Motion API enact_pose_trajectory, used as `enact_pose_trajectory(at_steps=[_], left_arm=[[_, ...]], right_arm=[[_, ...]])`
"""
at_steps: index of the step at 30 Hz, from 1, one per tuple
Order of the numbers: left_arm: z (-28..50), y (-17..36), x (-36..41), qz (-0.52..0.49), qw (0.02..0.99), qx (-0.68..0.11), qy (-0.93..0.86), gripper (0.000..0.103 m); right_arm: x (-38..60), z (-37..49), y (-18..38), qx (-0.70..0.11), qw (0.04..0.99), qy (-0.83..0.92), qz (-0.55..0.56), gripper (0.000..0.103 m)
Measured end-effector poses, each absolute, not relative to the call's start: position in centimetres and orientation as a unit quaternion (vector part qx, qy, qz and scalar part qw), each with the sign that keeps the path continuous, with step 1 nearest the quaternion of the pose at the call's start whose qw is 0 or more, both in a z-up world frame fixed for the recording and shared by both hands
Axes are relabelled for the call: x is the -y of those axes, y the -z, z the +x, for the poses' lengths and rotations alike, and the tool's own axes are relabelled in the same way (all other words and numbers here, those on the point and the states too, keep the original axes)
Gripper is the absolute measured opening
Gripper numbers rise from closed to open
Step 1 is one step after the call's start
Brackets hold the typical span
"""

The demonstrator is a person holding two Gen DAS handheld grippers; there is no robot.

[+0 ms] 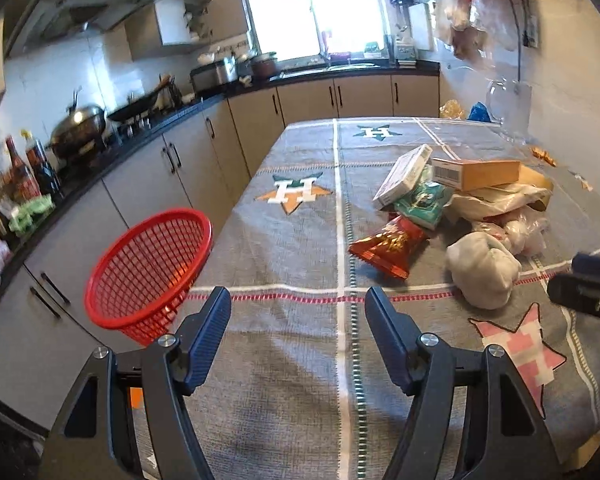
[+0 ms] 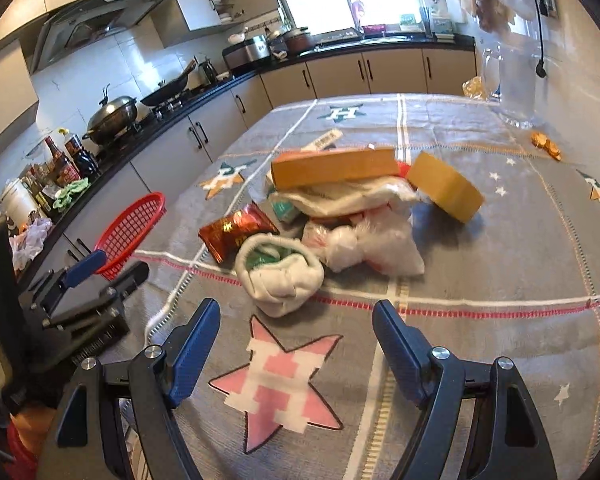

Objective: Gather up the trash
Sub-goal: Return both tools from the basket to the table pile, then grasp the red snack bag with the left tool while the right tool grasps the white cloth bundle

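Note:
A heap of trash lies on the grey tablecloth point(image 1: 292, 232): a red snack wrapper point(image 1: 388, 246) point(image 2: 236, 228), a crumpled white bag point(image 1: 482, 276) point(image 2: 280, 276), a long cardboard box point(image 1: 476, 174) point(image 2: 332, 168), a teal packet point(image 1: 420, 200), a tan box point(image 2: 444, 188) and knotted plastic bags point(image 2: 372, 248). A red mesh basket point(image 1: 148, 272) point(image 2: 130, 228) hangs off the table's left edge. My left gripper point(image 1: 297, 294) is open over bare cloth, short of the wrapper. My right gripper point(image 2: 297, 305) is open just before the white bag, holding nothing.
A kitchen counter with a wok point(image 1: 80, 128), sauce bottles point(image 1: 24, 176) and cabinets runs along the left. A glass jug point(image 2: 516, 92) and a small orange wrapper point(image 2: 546, 144) sit at the table's far right by the wall. Bags hang on the wall above.

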State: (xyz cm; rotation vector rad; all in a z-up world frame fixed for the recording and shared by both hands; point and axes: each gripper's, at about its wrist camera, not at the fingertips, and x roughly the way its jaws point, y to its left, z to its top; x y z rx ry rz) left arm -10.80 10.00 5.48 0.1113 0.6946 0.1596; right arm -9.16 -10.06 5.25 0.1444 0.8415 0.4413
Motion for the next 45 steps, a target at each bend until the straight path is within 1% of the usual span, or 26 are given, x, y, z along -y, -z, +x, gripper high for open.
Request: enact_pose_trajectory(at_steps=[5, 10, 13, 14, 15, 16, 19, 22, 28, 36, 37, 38, 39, 40, 43, 45], left_arm=[[-10.1, -5.2, -12.4, 0.003, 0.931, -0.36, -0.065, 0.068], [-9.7, -5.1, -13.2, -0.017, 0.929, -0.369, -0.037, 0.069], [-9.0, -5.4, -13.0, -0.018, 0.928, -0.373, -0.01, 0.071], [-8.8, -5.5, -12.9, -0.019, 0.927, -0.375, 0.003, 0.075], [-8.4, -5.5, -12.7, -0.02, 0.925, -0.378, 0.018, 0.077], [-8.0, -5.6, -12.5, -0.021, 0.924, -0.38, 0.029, 0.077], [-6.8, -5.6, -11.8, -0.016, 0.92, -0.388, 0.053, 0.078], [-5.5, -5.2, -11.0, -0.004, 0.915, -0.399, 0.064, 0.078], [-3.2, -4.4, -8.7, 0.03, 0.907, -0.413, 0.079, 0.078], [-0.2, -2.8, -6.2, 0.058, 0.899, -0.428, 0.069, 0.078], [0.1, -2.7, -6.0, 0.06, 0.899, -0.429, 0.067, 0.077], [0.3, -2.5, -5.9, 0.063, 0.898, -0.43, 0.065, 0.072], [0.5, -2.3, -5.7, 0.064, 0.897, -0.433, 0.064, 0.064], [0.6, -2.1, -5.7, 0.063, 0.895, -0.437, 0.065, 0.06], [0.5, -1.9, -5.7, 0.058, 0.896, -0.436, 0.065, 0.058], [0.3, -1.9, -5.9, 0.054, 0.897, -0.434, 0.063, 0.05]], right_arm=[[8.7, -8.1, -4.0, -0.422, 0.876, -0.225, 0.065, 0.083], [7.3, -6.1, -2.5, -0.445, 0.863, -0.228, 0.069, 0.083], [6.6, -4.9, -2.0, -0.451, 0.862, -0.223, 0.063, 0.083], [6.5, -4.7, -2.0, -0.451, 0.861, -0.224, 0.064, 0.083], [6.4, -4.5, -1.9, -0.451, 0.861, -0.226, 0.063, 0.078], [6.2, -4.4, -1.9, -0.45, 0.862, -0.225, 0.057, 0.058], [6.4, -4.5, -2.1, -0.446, 0.864, -0.229, 0.052, 0.05], [7.4, -5.2, -2.6, -0.436, 0.868, -0.232, 0.055, 0.048], [10.1, -6.3, -3.7, -0.417, 0.878, -0.222, 0.074, 0.048], [11.9, -6.5, -4.0, -0.413, 0.879, -0.221, 0.094, 0.048], [11.9, -6.6, -4.0, -0.412, 0.878, -0.221, 0.097, 0.048], [12.0, -6.6, -4.1, -0.412, 0.878, -0.222, 0.098, 0.048], [12.0, -6.7, -4.1, -0.411, 0.879, -0.222, 0.098, 0.048], [12.0, -6.7, -4.1, -0.41, 0.879, -0.223, 0.098, 0.048], [12.1, -6.9, -4.2, -0.41, 0.878, -0.226, 0.101, 0.048], [12.1, -7.1, -4.3, -0.408, 0.878, -0.228, 0.1, 0.048]])
